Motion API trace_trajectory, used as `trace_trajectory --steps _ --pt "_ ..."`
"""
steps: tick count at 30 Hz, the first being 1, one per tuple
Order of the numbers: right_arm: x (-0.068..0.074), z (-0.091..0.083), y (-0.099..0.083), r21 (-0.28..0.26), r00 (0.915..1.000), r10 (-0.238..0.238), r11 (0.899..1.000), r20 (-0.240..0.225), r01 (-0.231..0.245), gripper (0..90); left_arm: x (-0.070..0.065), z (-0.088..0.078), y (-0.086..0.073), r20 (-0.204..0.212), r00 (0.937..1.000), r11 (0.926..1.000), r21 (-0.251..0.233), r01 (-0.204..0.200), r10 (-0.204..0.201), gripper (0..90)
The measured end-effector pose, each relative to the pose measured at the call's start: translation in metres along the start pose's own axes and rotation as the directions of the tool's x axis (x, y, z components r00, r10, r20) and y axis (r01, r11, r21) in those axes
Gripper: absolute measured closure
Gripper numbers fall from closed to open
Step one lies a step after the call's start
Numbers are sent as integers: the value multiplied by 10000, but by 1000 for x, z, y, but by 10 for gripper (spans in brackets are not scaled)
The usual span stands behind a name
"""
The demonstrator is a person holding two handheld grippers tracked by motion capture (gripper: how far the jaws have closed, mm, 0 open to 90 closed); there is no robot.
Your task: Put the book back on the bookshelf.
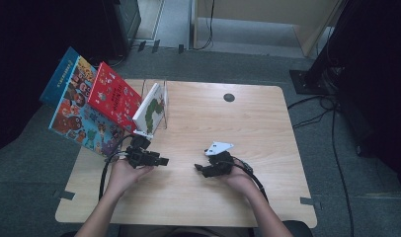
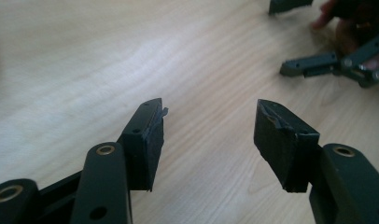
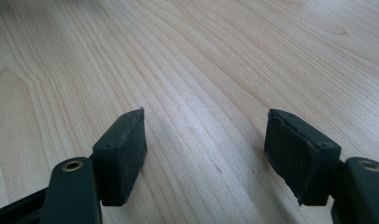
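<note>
Forearms come in from the bottom of the high view, and we hold both tools low over the middle of the bench [image 1: 248,118], pointed at each other with bare wood between them. Our left gripper [image 1: 161,161] has its jaws standing wide with nothing in the gap, as the left gripper view shows against the wood grain; our right gripper [image 1: 198,168] likewise has its jaws spread and empty, and its grey plate [image 1: 219,147] sits on top. Nothing is held or touched, so we judge this a pause between steps, either before a pick or just after a placement. Nearest our left hand is the work's likely object, the books at the bench's left rear: a white book [image 1: 150,109] with a green caterpillar on its cover leans in a clear stand [image 1: 161,101], with a red book [image 1: 114,96] just beside it and a big blue book [image 1: 76,106] behind, both tilted out past the bench edge. A next move on the books would call for raising the left gripper, turning it toward the stand, and closing on a book's free edge. Clutter is slight: a dark round plug [image 1: 229,97] sits far back, well apart. Our main concern is the leaning row, which could slide or topple if one book is nudged, and the stand's thin clear walls are hard to see.
</note>
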State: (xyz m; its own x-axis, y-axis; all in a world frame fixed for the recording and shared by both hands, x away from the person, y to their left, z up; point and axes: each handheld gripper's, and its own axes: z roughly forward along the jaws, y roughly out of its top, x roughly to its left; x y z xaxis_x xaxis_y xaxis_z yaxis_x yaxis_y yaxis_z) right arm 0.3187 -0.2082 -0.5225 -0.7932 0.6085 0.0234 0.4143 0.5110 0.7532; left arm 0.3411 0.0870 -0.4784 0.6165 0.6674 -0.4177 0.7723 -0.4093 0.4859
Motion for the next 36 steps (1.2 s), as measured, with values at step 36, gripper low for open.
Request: trace_trajectory --steps 36 --pt "1 1 1 -1 10000 -1 10000 51 1 286 2 16 -22 25 9997 9959 -870 -246 249 429"
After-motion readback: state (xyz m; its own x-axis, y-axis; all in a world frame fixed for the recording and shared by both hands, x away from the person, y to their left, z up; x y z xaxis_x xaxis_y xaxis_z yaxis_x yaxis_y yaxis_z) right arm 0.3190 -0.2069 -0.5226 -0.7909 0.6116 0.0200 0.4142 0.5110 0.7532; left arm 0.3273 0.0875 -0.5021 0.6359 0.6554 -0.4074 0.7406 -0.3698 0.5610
